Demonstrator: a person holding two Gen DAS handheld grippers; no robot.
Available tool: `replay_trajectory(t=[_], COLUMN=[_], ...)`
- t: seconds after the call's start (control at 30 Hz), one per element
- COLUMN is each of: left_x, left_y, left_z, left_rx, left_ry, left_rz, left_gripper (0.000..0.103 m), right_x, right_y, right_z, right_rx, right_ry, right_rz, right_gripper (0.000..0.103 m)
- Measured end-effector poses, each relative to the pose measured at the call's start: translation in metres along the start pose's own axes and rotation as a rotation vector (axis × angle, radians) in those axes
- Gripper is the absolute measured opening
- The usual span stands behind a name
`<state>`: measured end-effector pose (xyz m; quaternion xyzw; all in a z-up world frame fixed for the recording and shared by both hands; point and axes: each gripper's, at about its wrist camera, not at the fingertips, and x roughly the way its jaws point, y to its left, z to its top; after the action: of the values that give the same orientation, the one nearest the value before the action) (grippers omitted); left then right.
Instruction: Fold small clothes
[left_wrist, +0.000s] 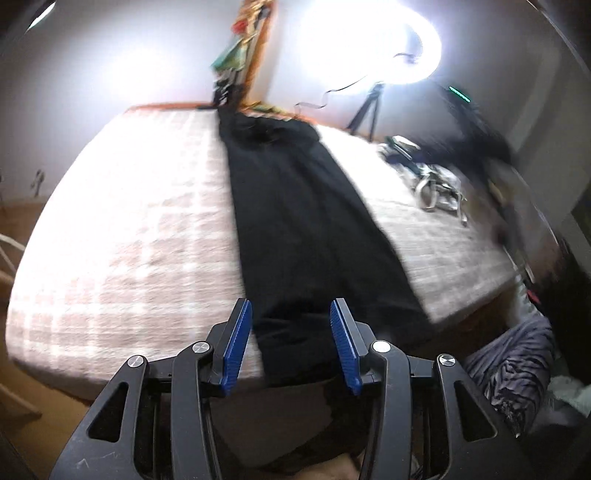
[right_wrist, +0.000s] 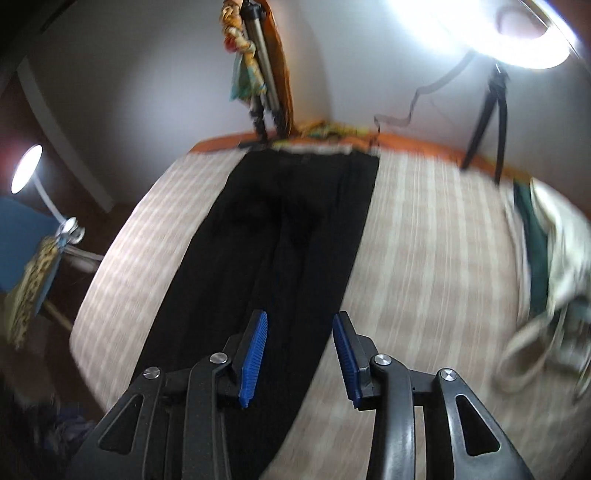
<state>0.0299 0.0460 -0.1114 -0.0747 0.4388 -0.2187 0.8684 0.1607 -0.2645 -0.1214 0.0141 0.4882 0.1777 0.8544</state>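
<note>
A long black garment (left_wrist: 295, 221) lies flat in a narrow strip down the middle of a bed with a pale checked cover (left_wrist: 129, 229). Its near end hangs over the bed's front edge. My left gripper (left_wrist: 291, 310) hovers above that near end, blue pads apart, nothing between them. In the right wrist view the same black garment (right_wrist: 288, 236) runs away toward the headboard. My right gripper (right_wrist: 300, 321) hangs over its right-hand edge, open and empty. Both views are blurred.
A heap of pale and green clothes (right_wrist: 546, 258) lies on the bed's right side, seen also as a clothes heap (left_wrist: 432, 177). A ring light on a tripod (right_wrist: 487, 122) stands at the far right. Striped fabric (left_wrist: 513, 365) lies beside the bed. A lamp (right_wrist: 26, 170) shines at left.
</note>
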Motion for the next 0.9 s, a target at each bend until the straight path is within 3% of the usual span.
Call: replay_trajectory(t=[0.17,0.23,0.37,0.57,0.6,0.63,0.73,0.83,0.9], left_x=[0.019,0.029,0.041,0.038,0.038,0.039,0.041,0.038,0.035], left_y=[0.015,0.017,0.024,0.023,0.023,0.022,0.022,0.021,0.02], left_z=[-0.006,-0.012,-0.023,-0.028,-0.028,-0.029,-0.031,-0.028,-0.026], left_rx=[-0.049,-0.073,-0.119,-0.12,-0.115,-0.11,-0.096,-0.075,-0.068], left_ry=[0.098,0.138,0.183,0.192,0.191,0.198,0.204,0.184,0.167], left_rz=[-0.035,-0.053,-0.064,-0.098,-0.101,-0.111,-0.115,-0.122,-0.121], left_gripper=[0.043,0.043,0.043,0.04,0.034,0.019,0.006,0.004,0.004], right_x=[-0.004,-0.002,0.009,0.011,0.011,0.011,0.014,0.017,0.02], right_y=[0.009,0.012,0.022,0.021,0.022,0.022,0.026,0.027,0.022], right_z=[-0.091,-0.115,-0.138,-0.147,-0.148,-0.145,-0.145,-0.145,-0.144], right_rx=[0.039,0.055,0.039,0.052,0.05,0.037,0.02,0.011,0.056], right_ry=[0.082,0.111,0.152,0.14,0.132,0.129,0.133,0.135,0.141], right_rz=[0.15,0.202,0.218,0.281,0.28,0.276,0.287,0.285,0.315], right_gripper=[0.038,0.038,0.037,0.033,0.033,0.032,0.022,0.006,0.003])
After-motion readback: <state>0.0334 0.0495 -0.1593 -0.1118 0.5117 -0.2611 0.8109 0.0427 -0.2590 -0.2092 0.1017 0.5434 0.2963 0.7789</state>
